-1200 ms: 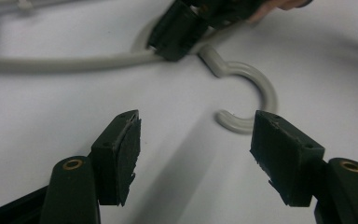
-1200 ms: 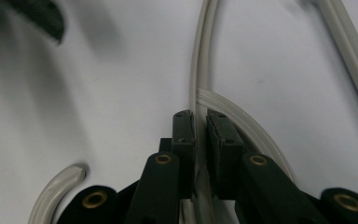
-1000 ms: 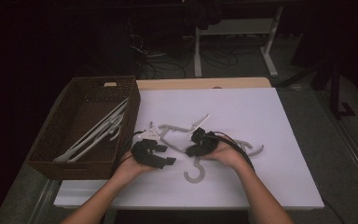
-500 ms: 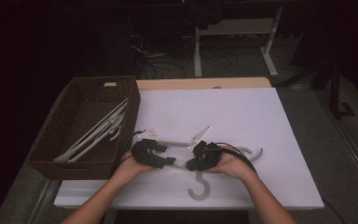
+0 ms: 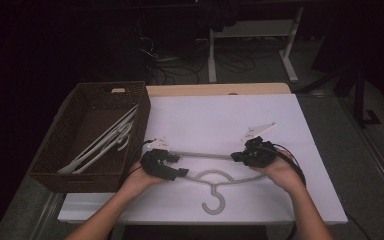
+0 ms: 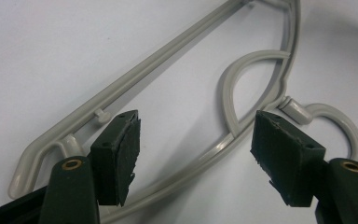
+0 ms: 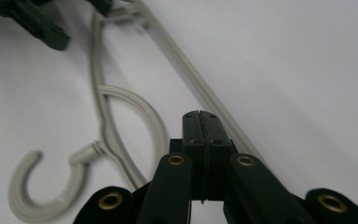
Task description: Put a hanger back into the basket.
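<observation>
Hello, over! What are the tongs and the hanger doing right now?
Left tongs open, astride the hanger's end. Right tongs shut, empty, at the other end. Nothing in the way, over.

The tall-walled brown wicker basket (image 5: 100,165) blocks the left, while the white table top (image 5: 220,117) beyond the grey plastic hanger (image 5: 215,177) lies open.

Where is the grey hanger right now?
In the high view the grey hanger lies flat on the white table near its front edge, between the two hand-held grippers, right of the brown basket.
</observation>
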`<state>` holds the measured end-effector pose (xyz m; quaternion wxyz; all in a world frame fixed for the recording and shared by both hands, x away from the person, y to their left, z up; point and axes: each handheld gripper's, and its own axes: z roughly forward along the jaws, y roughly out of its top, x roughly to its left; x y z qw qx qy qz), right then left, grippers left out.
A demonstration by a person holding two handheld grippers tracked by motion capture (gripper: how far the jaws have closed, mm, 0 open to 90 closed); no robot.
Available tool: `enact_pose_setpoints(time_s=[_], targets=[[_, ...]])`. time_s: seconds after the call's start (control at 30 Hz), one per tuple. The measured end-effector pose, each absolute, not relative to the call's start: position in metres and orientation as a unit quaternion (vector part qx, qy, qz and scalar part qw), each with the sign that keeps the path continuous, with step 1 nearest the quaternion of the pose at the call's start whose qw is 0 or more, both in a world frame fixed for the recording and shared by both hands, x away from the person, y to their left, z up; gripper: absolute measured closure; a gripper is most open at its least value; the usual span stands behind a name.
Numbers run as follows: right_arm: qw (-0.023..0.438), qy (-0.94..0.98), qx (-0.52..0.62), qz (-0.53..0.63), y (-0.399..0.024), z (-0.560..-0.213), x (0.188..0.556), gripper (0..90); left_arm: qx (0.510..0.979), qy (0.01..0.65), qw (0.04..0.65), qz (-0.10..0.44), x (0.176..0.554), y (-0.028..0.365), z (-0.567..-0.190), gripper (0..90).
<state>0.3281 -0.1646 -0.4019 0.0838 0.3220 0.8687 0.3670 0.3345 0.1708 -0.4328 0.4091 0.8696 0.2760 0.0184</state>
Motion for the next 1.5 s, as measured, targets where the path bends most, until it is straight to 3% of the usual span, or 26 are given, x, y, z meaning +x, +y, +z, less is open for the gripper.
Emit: enact_pose_setpoints(time_s=[0.33,0.77,1.17,1.5], targets=[[0.121,0.842,0.41,0.329,-0.221,-0.412,0.333,89.3,0.869,0.269,0.415,0.016,0.334,0.17,-0.432,25.4],[0.116,0.845,0.432,0.293,-0.218,-0.436,0.349,89.3,0.876,0.246,0.415,0.016,0.333,0.167,-0.433,7.7],[0.123,0.847,0.438,0.274,-0.215,-0.446,0.353,89.5,0.881,0.235,0.411,0.016,0.332,0.165,-0.433,9.1],[0.115,0.843,0.449,0.273,-0.215,-0.447,0.354,89.8,0.906,0.186,0.379,0.026,0.333,0.153,-0.436,17.8]])
